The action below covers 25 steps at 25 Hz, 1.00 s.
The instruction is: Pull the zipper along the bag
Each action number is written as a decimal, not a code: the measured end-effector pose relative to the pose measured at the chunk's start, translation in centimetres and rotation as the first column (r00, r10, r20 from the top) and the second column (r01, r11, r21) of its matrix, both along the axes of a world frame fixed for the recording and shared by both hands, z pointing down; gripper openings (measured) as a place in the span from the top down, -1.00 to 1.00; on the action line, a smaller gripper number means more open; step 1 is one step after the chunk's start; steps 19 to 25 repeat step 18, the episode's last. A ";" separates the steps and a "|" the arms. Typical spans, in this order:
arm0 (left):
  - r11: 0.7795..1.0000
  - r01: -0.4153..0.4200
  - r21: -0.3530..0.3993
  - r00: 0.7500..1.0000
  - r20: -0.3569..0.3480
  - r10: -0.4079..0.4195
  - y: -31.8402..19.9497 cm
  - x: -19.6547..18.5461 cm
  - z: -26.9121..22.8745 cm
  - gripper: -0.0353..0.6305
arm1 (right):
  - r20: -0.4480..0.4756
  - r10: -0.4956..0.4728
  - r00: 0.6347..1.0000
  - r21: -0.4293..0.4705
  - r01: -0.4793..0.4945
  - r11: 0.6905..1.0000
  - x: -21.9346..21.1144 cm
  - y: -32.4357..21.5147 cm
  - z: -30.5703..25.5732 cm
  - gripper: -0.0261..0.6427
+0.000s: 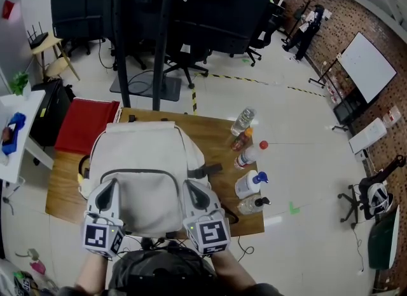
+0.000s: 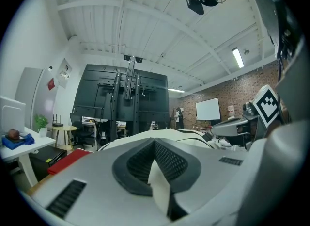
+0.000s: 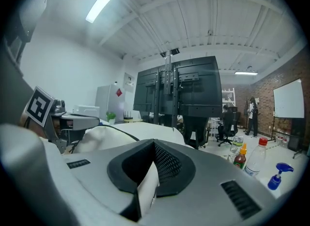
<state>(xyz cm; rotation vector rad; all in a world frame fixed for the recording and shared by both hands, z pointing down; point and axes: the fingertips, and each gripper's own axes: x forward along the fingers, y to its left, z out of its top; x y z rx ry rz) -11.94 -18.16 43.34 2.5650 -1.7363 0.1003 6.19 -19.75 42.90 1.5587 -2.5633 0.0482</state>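
Note:
A cream backpack (image 1: 143, 155) lies flat on the wooden table (image 1: 63, 187), with a dark zipper line (image 1: 140, 171) arching across its front panel. My left gripper (image 1: 109, 188) sits at the bag's near left corner. It is shut, with a fold of pale bag fabric (image 2: 159, 186) pinched between its pads. At the near right corner, my right gripper (image 1: 193, 188) is also shut on a strip of the same fabric (image 3: 147, 191). The bag's bulk (image 2: 160, 135) (image 3: 126, 133) rises just beyond both sets of jaws. No zipper pull shows in either gripper view.
Right of the bag stand a clear bottle (image 1: 242, 121), a sauce bottle (image 1: 242, 139), a red-capped bottle (image 1: 248, 155), a blue-pump bottle (image 1: 251, 183) and one more bottle (image 1: 252, 204). A red cloth (image 1: 86, 126) lies off the table's far left. A black screen stand (image 1: 152, 34) rises behind.

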 end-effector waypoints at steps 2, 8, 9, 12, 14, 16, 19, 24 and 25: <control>1.000 0.005 -0.012 1.000 -0.001 -0.005 0.1 0.0 0.2 0.85 | -0.006 -0.006 1.000 -0.002 0.006 1.000 0.0 0.0 0.1 0.84; 1.000 0.024 -0.005 1.000 0.002 -0.024 -0.2 -0.3 0.1 0.85 | -0.008 -0.008 1.000 0.001 0.008 1.000 0.0 0.0 0.0 0.84; 1.000 0.025 -0.009 1.000 0.004 -0.025 -0.3 -0.4 0.1 0.86 | -0.008 -0.005 1.000 0.010 0.005 1.000 0.1 -0.1 -0.1 0.84; 0.999 0.032 -0.014 0.999 0.011 -0.032 -0.7 -0.6 0.2 0.85 | -0.011 -0.007 1.000 0.013 0.007 1.000 0.3 -0.5 0.0 0.84; 0.999 0.040 -0.018 0.999 0.012 -0.040 -1.0 -0.7 0.5 0.85 | -0.016 -0.011 1.000 0.006 0.011 1.000 0.4 -0.7 0.3 0.84; 0.999 0.047 -0.023 0.999 0.013 -0.047 -1.4 -0.9 0.5 0.85 | -0.016 -0.010 1.000 0.014 0.011 1.000 0.5 -1.0 0.3 0.84; 0.998 0.055 -0.028 0.998 0.013 -0.055 -1.8 -1.1 0.7 0.85 | -0.016 -0.010 1.000 0.032 0.010 0.999 0.6 -1.4 0.1 0.84; 0.998 0.055 -0.028 0.998 0.013 -0.055 -1.8 -1.1 0.7 0.85 | -0.016 -0.010 1.000 0.032 0.010 0.999 0.6 -1.4 0.1 0.84; 0.998 0.055 -0.028 0.998 0.013 -0.055 -1.8 -1.1 0.7 0.85 | -0.016 -0.010 1.000 0.032 0.010 0.999 0.6 -1.4 0.1 0.84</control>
